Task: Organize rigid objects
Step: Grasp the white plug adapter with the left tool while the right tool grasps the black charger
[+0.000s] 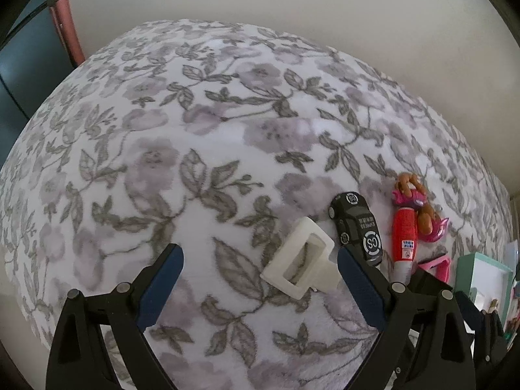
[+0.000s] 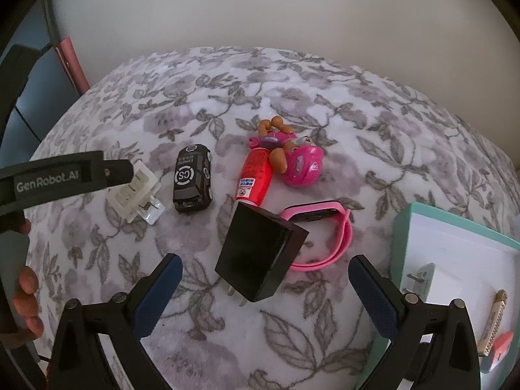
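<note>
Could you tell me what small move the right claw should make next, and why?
Probably ease the right claw forward and down around the black charger, then close. The claw is open and holds nothing, and the charger lies on the floral blanket between its fingers. The teal box at the right already holds a few small things, so it looks like the destination.

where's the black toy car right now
In the right wrist view the black toy car lies on the floral blanket, left of centre, between the white plastic clip and the red tube.
</note>
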Action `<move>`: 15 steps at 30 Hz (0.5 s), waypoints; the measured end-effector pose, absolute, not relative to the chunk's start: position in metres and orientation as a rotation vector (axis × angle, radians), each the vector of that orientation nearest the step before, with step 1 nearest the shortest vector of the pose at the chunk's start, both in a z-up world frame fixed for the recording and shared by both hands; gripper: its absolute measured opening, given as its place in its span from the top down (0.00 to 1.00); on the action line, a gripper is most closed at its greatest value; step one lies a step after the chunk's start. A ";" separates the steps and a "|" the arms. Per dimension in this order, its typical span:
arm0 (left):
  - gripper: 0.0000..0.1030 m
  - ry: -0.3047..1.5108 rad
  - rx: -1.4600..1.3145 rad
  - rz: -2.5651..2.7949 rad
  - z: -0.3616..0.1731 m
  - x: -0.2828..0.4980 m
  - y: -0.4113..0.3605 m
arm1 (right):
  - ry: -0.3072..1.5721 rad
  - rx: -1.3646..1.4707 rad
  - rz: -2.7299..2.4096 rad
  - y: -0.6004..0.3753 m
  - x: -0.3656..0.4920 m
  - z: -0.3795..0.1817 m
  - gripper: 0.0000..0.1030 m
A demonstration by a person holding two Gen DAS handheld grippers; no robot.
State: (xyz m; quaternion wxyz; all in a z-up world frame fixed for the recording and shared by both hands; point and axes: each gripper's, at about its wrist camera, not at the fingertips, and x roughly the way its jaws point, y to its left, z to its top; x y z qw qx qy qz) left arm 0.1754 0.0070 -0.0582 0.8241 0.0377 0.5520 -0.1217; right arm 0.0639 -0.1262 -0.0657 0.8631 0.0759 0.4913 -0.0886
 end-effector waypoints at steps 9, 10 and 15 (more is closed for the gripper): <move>0.07 1.207 0.104 -0.296 -0.067 0.173 -0.005 | 1.043 0.127 -0.198 -0.124 0.070 -0.073 0.00; 0.07 1.208 0.108 -0.301 -0.068 0.173 -0.006 | 1.043 0.128 -0.196 -0.124 0.070 -0.074 0.00; 0.07 1.205 0.133 -0.306 -0.068 0.172 -0.009 | 1.053 0.130 -0.188 -0.123 0.072 -0.076 0.00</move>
